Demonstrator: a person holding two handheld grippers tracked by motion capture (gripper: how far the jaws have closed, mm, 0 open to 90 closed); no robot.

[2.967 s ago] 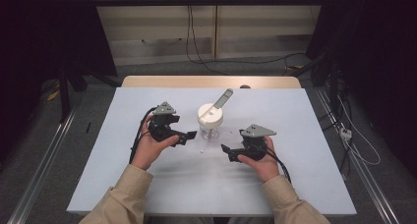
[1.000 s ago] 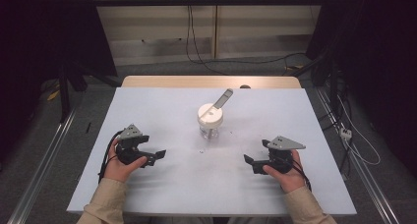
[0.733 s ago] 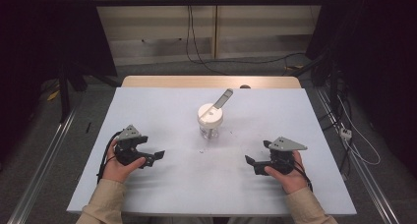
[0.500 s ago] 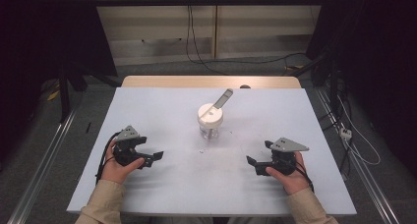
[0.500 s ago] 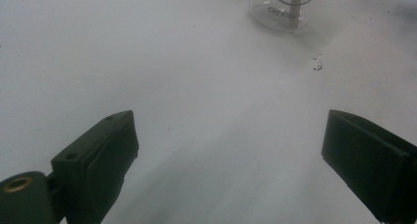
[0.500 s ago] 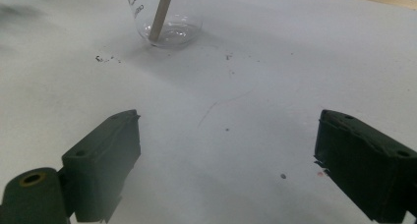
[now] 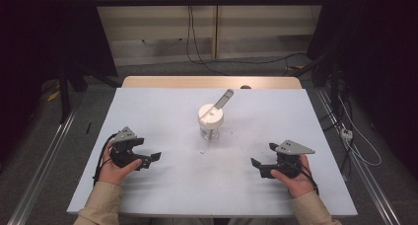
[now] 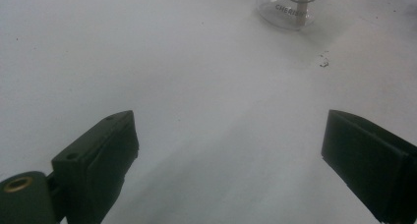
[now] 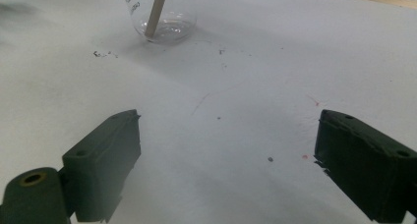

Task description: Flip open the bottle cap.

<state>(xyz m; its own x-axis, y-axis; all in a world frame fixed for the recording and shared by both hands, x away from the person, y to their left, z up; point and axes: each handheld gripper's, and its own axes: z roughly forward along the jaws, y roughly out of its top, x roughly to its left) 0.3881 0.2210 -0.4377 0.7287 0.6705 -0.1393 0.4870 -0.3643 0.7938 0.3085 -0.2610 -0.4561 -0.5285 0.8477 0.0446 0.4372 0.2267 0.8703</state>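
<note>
Both hands have drawn back from the lidded glass jar (image 7: 211, 122) at mid-table since three seconds ago, left gripper (image 7: 149, 160) and right gripper (image 7: 257, 166) wide open and empty, suggesting the work looks finished

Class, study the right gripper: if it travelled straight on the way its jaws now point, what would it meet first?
Probably the clear jar with the wooden stick in it. The right gripper, jaws open, looks roughly toward it across bare table; the jar sits left of centre, so it might pass beside it.
</note>
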